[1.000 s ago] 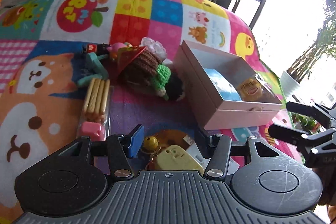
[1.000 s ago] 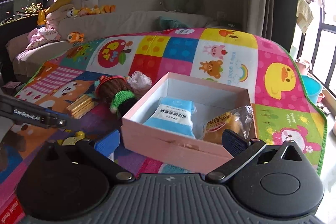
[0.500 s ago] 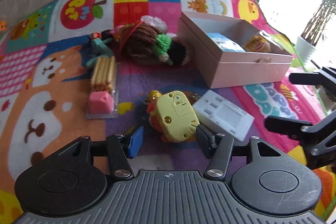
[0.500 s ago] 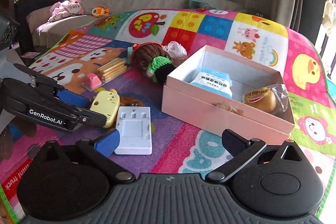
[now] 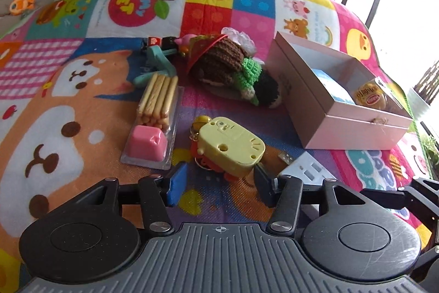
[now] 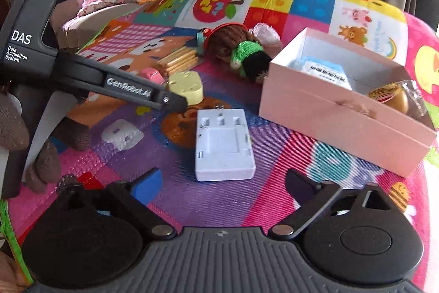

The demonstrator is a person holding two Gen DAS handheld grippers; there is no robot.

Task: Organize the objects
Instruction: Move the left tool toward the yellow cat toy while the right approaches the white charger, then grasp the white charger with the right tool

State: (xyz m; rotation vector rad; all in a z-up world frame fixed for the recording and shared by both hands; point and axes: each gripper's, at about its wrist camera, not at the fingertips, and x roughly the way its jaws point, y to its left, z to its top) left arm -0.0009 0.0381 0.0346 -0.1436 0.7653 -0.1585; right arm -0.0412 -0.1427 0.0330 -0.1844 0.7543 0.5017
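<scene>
Left hand-held gripper [image 5: 218,187] agape behind yellow toy [image 5: 231,146]

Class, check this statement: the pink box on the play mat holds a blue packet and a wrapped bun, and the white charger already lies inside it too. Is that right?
Not quite. The pink box does hold the blue packet and wrapped bun, but the white charger lies outside it on the play mat, in front of the open right tool, as the right wrist view shows.

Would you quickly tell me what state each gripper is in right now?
Left gripper: open, holding nothing, yellow toy just ahead.
Right gripper: open, holding nothing.
</scene>
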